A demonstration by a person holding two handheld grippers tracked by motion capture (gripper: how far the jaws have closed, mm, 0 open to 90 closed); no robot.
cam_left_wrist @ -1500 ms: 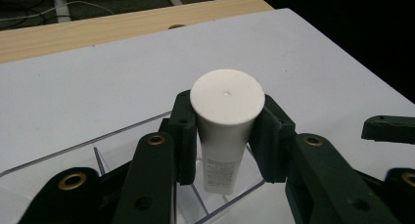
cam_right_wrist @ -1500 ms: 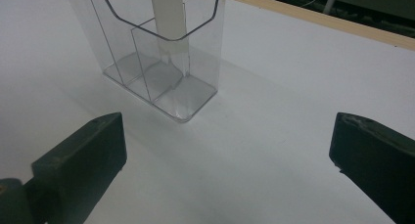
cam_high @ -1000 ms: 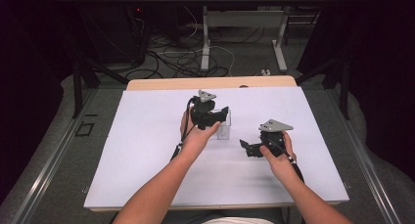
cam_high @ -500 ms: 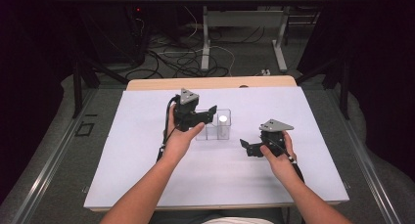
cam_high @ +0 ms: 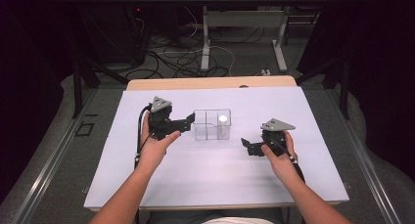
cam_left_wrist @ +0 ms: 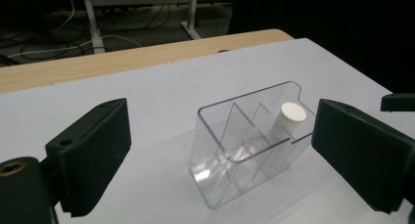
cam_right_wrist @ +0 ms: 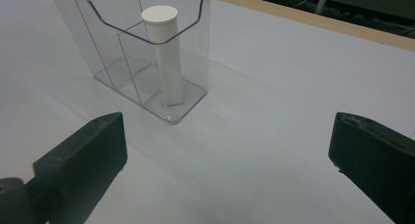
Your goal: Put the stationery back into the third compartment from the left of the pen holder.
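no brand, label or writing could be read on anything in these views. a clear plastic organizer (cam_high: 212,124) stood near the middle of the white table (cam_high: 195,185), a small rectangular box with thin see-through dividers splitting it into compartments and a scooped dip in the rim at one end. inside the compartment at its right end, as seen from above, a plain white cylinder (cam_high: 223,121) stood leaning slightly, its flat round top just below the rim; it looked smooth and matte. in my right gripper view the cylinder (cam_right_wrist: 166,53) rested on the organizer's glossy floor in the compartment nearest that camera.

my left gripper (cam_high: 183,124) sat just left of the organizer, apart from it, jaws released and spread wide; in the left gripper view the organizer (cam_left_wrist: 249,145) lay between and beyond the two black ribbed pads (cam_left_wrist: 93,160), touching neither. my right gripper (cam_high: 250,146) rested near the organizer's right side, lower on the table, also released, its blocky black jaws wide apart and holding nothing. each gripper carried a grey three-cornered plate on top. a pale wooden edge (cam_high: 210,83) ran along the table's far side.
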